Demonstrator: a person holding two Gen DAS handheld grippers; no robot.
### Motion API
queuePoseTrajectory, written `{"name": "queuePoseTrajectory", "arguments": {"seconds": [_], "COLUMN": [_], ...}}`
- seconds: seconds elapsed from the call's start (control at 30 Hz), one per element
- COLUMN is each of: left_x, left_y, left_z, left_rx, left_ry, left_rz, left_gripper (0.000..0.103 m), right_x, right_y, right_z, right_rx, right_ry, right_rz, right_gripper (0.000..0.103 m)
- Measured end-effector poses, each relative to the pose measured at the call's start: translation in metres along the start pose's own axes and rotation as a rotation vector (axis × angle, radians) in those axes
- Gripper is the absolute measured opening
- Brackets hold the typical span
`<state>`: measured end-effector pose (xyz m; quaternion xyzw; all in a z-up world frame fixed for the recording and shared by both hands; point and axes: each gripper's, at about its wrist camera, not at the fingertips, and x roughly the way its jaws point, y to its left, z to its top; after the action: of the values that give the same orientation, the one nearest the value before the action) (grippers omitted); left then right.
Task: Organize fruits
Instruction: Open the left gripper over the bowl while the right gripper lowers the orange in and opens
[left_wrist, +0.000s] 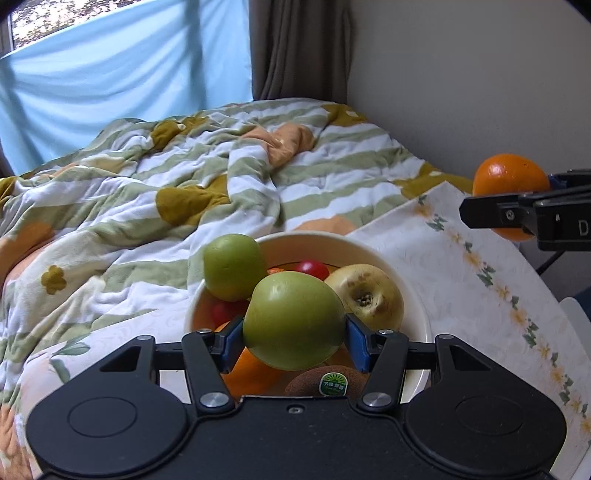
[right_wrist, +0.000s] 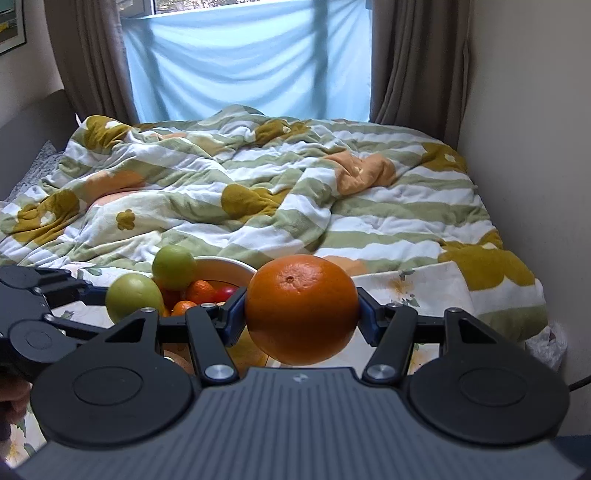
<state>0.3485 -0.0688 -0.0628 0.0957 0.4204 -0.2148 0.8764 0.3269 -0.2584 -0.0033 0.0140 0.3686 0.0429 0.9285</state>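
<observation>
My left gripper (left_wrist: 294, 328) is shut on a green apple (left_wrist: 291, 317) and holds it just above a cream bowl (left_wrist: 413, 295). The bowl holds another green apple (left_wrist: 232, 266), a yellow apple (left_wrist: 365, 295), red tomatoes (left_wrist: 313, 268), small oranges (left_wrist: 251, 373) and a kiwi (left_wrist: 325, 382) with a sticker. My right gripper (right_wrist: 301, 317) is shut on a large orange (right_wrist: 301, 308), held in the air to the right of the bowl (right_wrist: 229, 267). The orange also shows in the left wrist view (left_wrist: 509, 181), and the held green apple shows in the right wrist view (right_wrist: 133, 295).
The bowl stands on a table with a floral cloth (left_wrist: 480, 280). Behind it lies a bed with a rumpled striped quilt (right_wrist: 258, 192). A wall (left_wrist: 461, 92) runs along the right. Curtains and a blue sheet (right_wrist: 247, 66) cover the window behind.
</observation>
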Motion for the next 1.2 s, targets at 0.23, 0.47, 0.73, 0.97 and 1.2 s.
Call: {"name": "queuePoseTrajectory", "arguments": {"seconds": [0.23,0.47,0.73,0.97,1.2], "left_x": [0.009,-0.003,-0.026,-0.045,-0.051], "left_y": [-0.002,-0.004,0.021,0.050,0.069], "left_z": [-0.001,0.000,-0.002,-0.009,-0.019], "left_rx": [0.030,0.038,-0.043,-0.139,-0.200], "left_ry": [0.022,-0.027,-0.043,-0.066,-0.064], "left_rz": [-0.010,-0.021,-0.002,0.028,0.069], "left_gripper": [0.061,0.100,0.100,0.100,0.100], "right_x": [0.011,0.018,0.032,0.058,0.097], "right_y": [0.001,0.004,0.018,0.037,0.049], "right_z": [0.002,0.004,0.017,0.027,0.024], "right_rx": [0.010,0.006,-0.026,-0.054,-0.078], "right_ry": [0.018,0.028,0.026,0.026,0.032], "right_rz": [-0.012,-0.003,0.030,0.088,0.146], "right_gripper": [0.075,0.075,0.075,0.075,0.075]}}
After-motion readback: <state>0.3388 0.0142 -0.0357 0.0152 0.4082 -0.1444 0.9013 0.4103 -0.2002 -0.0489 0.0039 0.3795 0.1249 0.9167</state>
